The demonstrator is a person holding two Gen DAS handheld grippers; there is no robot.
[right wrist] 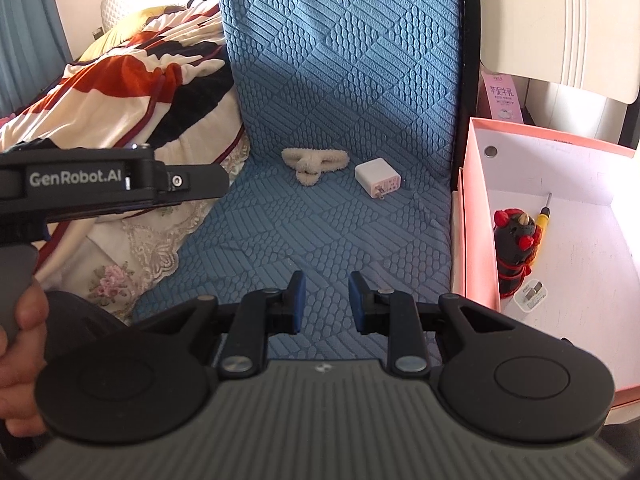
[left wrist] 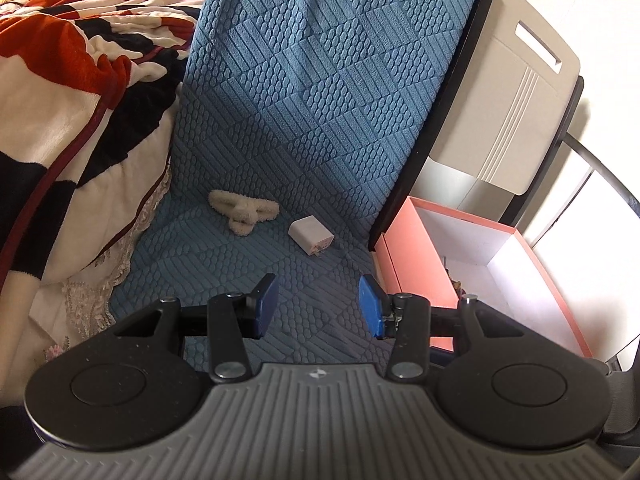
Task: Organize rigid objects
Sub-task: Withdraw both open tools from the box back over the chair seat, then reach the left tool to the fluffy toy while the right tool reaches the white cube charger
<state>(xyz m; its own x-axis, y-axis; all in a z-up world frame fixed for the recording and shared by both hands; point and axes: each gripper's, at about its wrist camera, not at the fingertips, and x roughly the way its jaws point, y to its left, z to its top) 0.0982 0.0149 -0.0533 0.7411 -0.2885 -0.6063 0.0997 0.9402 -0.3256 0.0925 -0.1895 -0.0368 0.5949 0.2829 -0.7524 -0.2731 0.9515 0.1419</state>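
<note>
Your white plastic plug-in charger (right wrist: 377, 177) lies on the blue quilted cushion (right wrist: 340, 80), prongs toward you, just left of the pink cardboard box (right wrist: 476, 216) and right of the cream fluffy hair clip (right wrist: 314, 164). It sits ahead of both grippers. Your right gripper (right wrist: 323, 300), narrowly parted and empty, seems nearer; your left gripper (left wrist: 319, 306) stands wider, also empty.
</note>
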